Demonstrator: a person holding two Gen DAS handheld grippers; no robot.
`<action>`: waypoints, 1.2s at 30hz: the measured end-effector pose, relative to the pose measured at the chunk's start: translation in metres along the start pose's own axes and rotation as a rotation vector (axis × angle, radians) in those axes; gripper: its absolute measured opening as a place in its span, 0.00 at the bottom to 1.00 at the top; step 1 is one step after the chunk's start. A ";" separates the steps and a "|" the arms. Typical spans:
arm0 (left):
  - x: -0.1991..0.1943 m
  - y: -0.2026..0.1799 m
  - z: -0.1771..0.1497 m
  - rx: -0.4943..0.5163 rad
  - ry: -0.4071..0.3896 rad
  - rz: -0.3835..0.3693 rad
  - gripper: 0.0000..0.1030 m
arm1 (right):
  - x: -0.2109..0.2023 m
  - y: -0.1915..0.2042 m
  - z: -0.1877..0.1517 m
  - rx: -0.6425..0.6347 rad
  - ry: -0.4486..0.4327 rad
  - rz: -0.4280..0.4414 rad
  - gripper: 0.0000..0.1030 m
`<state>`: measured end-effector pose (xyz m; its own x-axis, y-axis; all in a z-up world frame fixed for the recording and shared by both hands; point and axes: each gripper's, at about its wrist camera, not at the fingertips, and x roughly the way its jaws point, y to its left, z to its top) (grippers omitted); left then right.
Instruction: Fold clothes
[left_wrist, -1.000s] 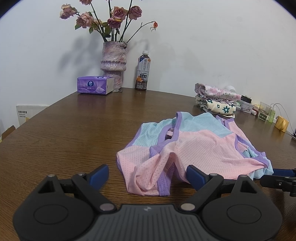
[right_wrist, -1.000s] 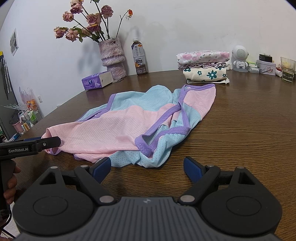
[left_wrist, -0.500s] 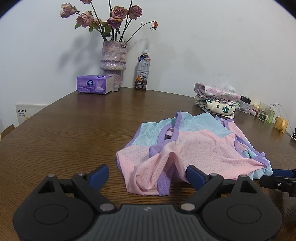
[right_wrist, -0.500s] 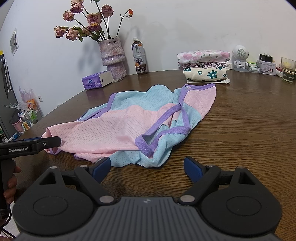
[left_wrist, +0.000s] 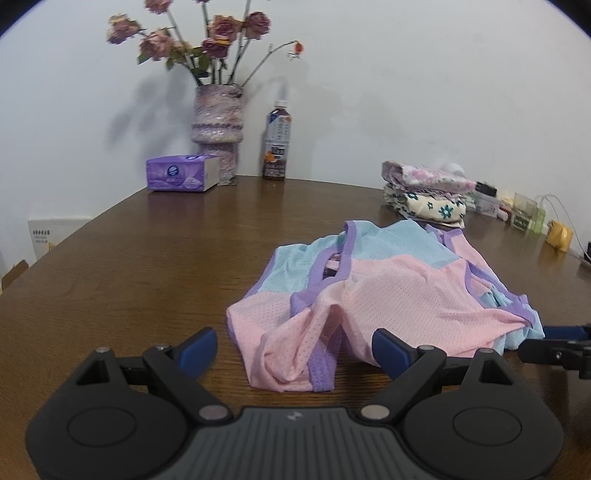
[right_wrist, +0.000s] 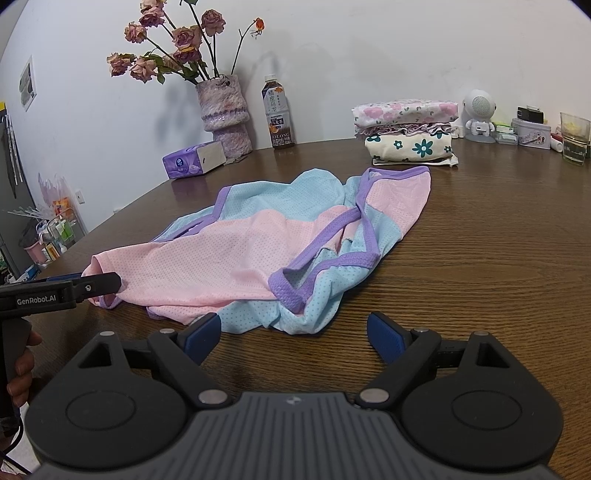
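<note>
on table: vase holds roses; tissue box beside.

Garment lies mid-table, folded stack behind it.

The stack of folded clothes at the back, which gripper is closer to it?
Right. The right gripper faces the folded stack across the garment; the left gripper sits farther off.
</note>
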<state>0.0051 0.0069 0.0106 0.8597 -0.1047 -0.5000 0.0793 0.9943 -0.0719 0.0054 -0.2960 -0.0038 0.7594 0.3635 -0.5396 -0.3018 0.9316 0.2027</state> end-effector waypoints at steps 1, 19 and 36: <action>-0.001 -0.001 0.002 0.010 -0.003 -0.005 0.88 | 0.000 -0.001 0.001 0.002 0.004 0.001 0.85; 0.064 -0.003 0.046 0.125 0.148 -0.015 0.40 | 0.060 -0.046 0.072 0.031 0.083 -0.090 0.42; 0.044 -0.001 0.027 0.149 0.157 -0.049 0.08 | 0.008 -0.106 0.048 0.165 0.085 -0.186 0.07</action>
<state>0.0565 0.0023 0.0119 0.7649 -0.1441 -0.6278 0.2031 0.9789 0.0228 0.0708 -0.3911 0.0097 0.7397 0.1906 -0.6454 -0.0586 0.9736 0.2204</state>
